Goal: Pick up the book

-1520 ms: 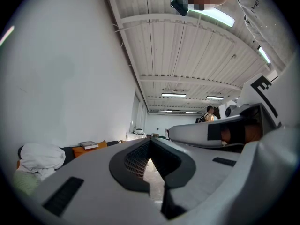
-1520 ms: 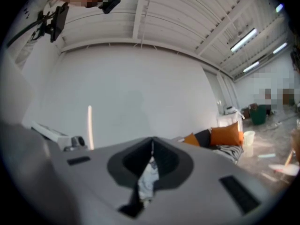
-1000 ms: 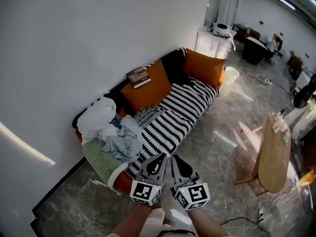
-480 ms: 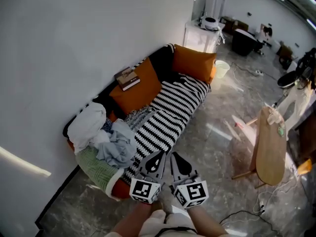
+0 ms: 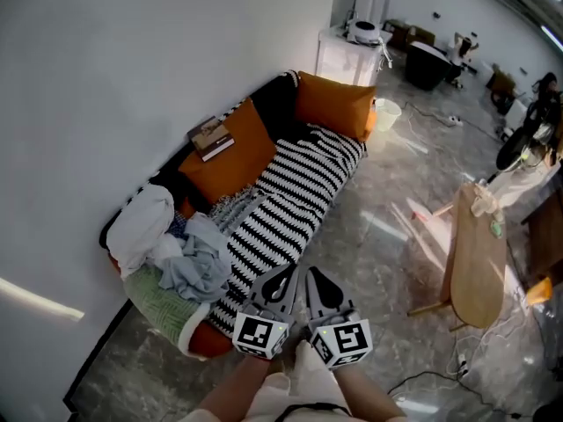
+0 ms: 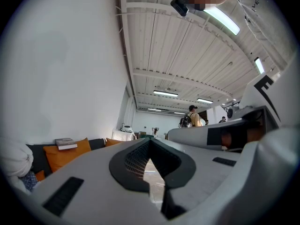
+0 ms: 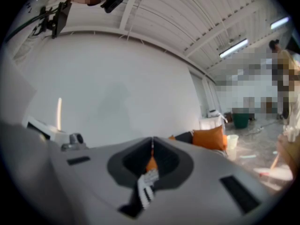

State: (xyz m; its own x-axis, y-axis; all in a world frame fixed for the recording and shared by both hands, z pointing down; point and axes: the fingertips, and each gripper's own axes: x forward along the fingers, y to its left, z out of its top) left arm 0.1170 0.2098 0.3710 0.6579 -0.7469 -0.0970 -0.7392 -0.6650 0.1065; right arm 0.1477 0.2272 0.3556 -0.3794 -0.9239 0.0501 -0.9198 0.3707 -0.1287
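As the person has closed in on the sofa point(image 5: 208, 341) over the last second, the whole scene has slid left and down in the head view. The sofa's near end now sits just ahead of the left gripper point(image 5: 283, 281) and the right gripper point(image 5: 315, 280), where earlier there was more bare floor between them. The two tools themselves have kept the same pose, side by side and pointing forward. Each one is clenched with its jaw tips together and nothing between them: the left gripper view shows only floor behind the meeting tips, and the right gripper view shows only a sliver of cushion and striped cloth. The book point(image 5: 211, 137) has not been touched. It lies flat on the top edge of an orange cushion point(image 5: 227, 161) against the wall, well ahead of the grippers and off to their left. It is beyond the heap of clothes point(image 5: 176, 249) and the striped blanket point(image 5: 290, 192) that cover the seat between. From the left gripper it shows small and far off to the left of the jaws point(image 6: 65, 143), not in line with them. By my reading the task is only at the approach. The gap is shrinking, but the tools must be carried further forward and leftward, and one must open before any grasp can begin.
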